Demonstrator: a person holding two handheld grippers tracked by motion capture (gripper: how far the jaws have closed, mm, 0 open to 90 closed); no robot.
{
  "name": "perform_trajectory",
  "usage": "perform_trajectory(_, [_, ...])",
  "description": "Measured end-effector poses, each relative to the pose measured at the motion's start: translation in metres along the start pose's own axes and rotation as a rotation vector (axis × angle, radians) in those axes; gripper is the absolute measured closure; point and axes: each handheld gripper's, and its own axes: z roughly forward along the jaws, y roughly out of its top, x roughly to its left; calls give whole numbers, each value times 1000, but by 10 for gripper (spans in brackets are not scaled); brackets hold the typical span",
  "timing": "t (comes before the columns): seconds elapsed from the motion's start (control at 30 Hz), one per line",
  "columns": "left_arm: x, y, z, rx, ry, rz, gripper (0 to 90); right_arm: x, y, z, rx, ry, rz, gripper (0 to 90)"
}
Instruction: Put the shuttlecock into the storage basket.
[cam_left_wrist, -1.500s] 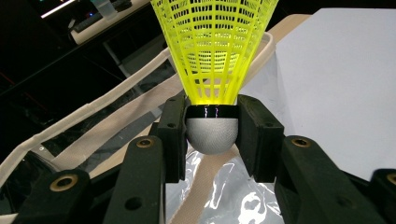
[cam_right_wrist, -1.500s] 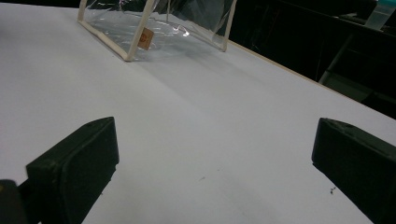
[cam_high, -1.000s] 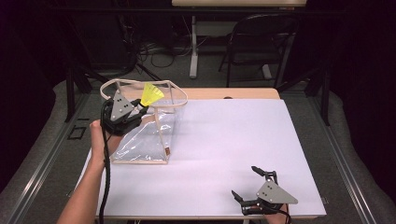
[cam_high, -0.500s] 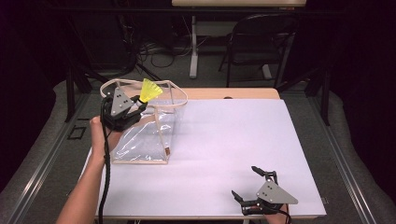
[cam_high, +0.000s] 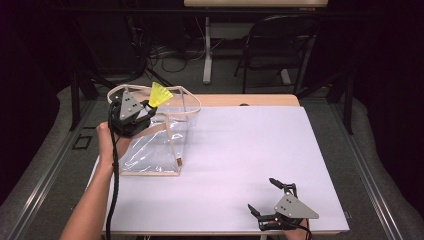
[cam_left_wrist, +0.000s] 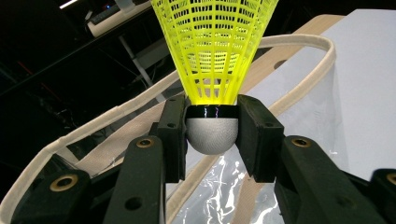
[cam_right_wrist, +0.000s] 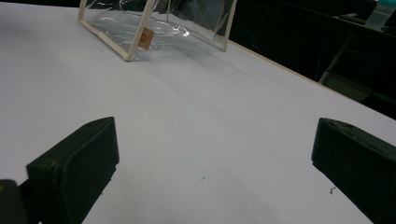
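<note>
No readable text; only a small tan tag (cam_right_wrist: 146, 38) on the clear bag (cam_right_wrist: 163, 25), its mark illegible.

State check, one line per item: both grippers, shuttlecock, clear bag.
left gripper: shut on the shuttlecock's cork, held above the bag's mouth.
right gripper: open, nothing between the jaws, low over the white table.
shuttlecock: yellow skirt pointing away from the jaws, clamped by its grey cork, not yet in the bag.
clear bag: standing on the table, mouth open, beige handles up, looks empty.
</note>
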Motion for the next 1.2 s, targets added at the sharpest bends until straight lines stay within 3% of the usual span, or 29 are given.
perform_trajectory(0.67, [10,6,13,21,0,-5,649,0,0,0,1,0,-1,2])
perform_trajectory(1.2, [17,8,23,62,-15,31,649,0,0,0,1,0,-1,2])
